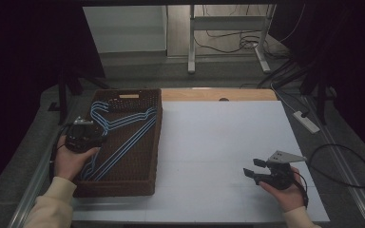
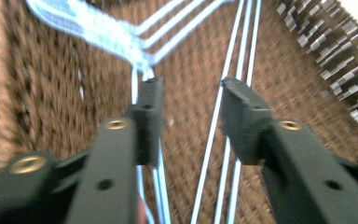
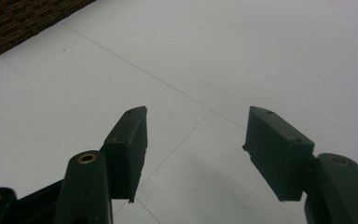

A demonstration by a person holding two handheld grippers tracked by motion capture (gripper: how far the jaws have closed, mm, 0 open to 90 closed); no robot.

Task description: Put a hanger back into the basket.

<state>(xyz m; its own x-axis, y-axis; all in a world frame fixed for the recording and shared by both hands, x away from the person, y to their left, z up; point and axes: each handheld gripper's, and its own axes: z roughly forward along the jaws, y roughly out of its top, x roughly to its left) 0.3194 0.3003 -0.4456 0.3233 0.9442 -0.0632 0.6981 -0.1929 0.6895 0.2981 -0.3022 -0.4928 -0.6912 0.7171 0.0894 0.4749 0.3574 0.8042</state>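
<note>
**Hangers lie in the basket, left jaws apart above them**

The pale blue wire hangers (image 1: pixel 119 135) lie stacked in the brown woven rectangular basket (image 1: pixel 154 147) at nine o'clock on the white table (image 1: pixel 218 142); the left gripper (image 2: pixel 189 119) hovers above them, jaws apart, gripping nothing; at four o'clock the right gripper (image 1: pixel 253 172) rests, jaws spread and empty.

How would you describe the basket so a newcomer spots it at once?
Start from the white table and look to its left edge. The brown woven basket sits there, shallow and rectangular, beside the left gripper. It alone is woven, and it holds the blue hangers.
</note>
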